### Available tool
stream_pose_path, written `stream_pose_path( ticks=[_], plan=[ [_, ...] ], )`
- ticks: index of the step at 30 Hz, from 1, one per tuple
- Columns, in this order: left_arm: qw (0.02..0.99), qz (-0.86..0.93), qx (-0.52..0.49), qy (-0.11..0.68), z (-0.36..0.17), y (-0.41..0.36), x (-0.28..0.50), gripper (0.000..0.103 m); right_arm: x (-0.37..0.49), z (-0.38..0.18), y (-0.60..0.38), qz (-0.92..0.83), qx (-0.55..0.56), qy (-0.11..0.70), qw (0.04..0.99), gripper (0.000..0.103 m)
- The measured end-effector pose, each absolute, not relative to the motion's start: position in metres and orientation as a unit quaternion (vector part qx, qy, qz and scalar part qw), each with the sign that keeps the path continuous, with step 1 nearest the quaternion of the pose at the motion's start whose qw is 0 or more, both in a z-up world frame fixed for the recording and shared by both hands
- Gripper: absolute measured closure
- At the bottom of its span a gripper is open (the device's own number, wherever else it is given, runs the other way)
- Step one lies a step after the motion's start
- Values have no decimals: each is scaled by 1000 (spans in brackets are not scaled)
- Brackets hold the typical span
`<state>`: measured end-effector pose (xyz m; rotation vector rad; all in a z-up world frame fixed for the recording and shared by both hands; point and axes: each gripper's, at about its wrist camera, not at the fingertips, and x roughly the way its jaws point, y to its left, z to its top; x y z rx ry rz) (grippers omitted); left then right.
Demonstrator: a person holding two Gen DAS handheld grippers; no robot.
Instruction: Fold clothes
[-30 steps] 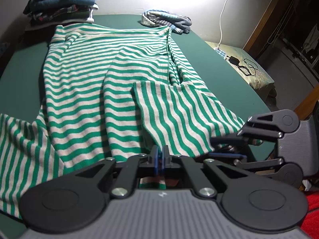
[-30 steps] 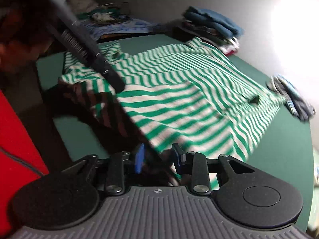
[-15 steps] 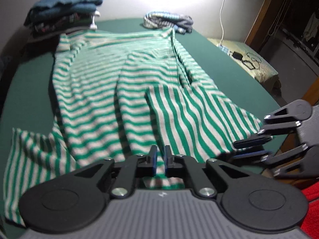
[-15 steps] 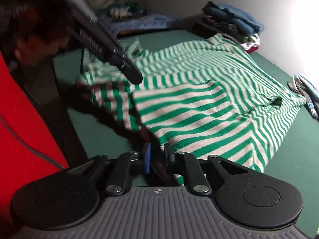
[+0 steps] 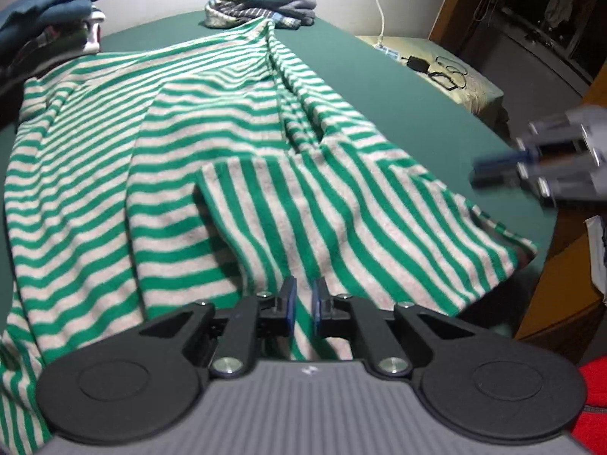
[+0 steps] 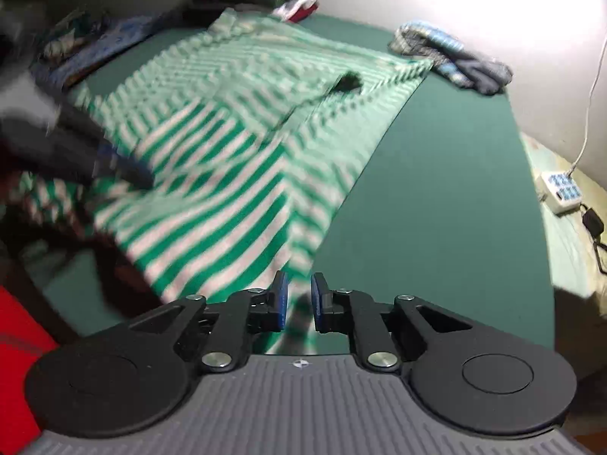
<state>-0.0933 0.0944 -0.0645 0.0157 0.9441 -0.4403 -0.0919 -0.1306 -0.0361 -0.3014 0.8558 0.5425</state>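
With a sleeve (image 5: 322, 223) folded in, both grippers—left gripper (image 5: 302, 299) just parting, right gripper (image 6: 299, 297) slightly open—are letting go of the striped top (image 5: 151, 159), probably needing a fresh grip next.

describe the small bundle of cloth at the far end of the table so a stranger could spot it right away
Start at the green table, where the green-and-white striped garment lies spread out. Follow the garment to its far tip: the crumpled bundle lies just beyond, under the wall's bright glare. Unlike the tall folded stack at the far left corner, it is low, loose, and blue-grey with thin stripes.
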Motion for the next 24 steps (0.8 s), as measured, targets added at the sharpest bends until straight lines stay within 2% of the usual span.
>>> stream_pose_path(
  ticks=[2, 3, 6, 8, 10, 14, 18, 20, 23, 24],
  plan=[
    [879, -206, 20, 430, -54, 91, -80, 76, -55, -22, -138, 240, -112, 393, 881, 81],
    [883, -204, 30, 421, -50, 88, -73, 75, -34, -16, -141, 228, -97, 387, 888, 76],
    [884, -218, 67, 408, -42, 75, -47, 71, 50, -7, -138, 208, -72, 368, 903, 76],
    [878, -237, 93, 406, -43, 63, -32, 57, 106, -10, -135, 193, -50, 377, 904, 75],
    [871, -246, 98, 413, -49, 56, -18, 46, 153, -16, -131, 180, -29, 387, 904, 75],
    [858, -259, 98, 433, -63, 46, 8, 45, 221, -34, -118, 168, 24, 413, 895, 74],
    [849, -261, 84, 452, -71, 43, 22, 43, 258, -58, -102, 141, 15, 425, 894, 73],
    [847, -268, 84, 452, -70, 41, 20, 50, 270, -69, -101, 130, 18, 432, 892, 73],
    [839, -284, 79, 457, -71, 37, 16, 53, 285, -82, -105, 123, 33, 439, 890, 74],
    [837, -287, 80, 459, -72, 36, 16, 53, 288, -85, -105, 130, 37, 440, 888, 78]
  ],
)
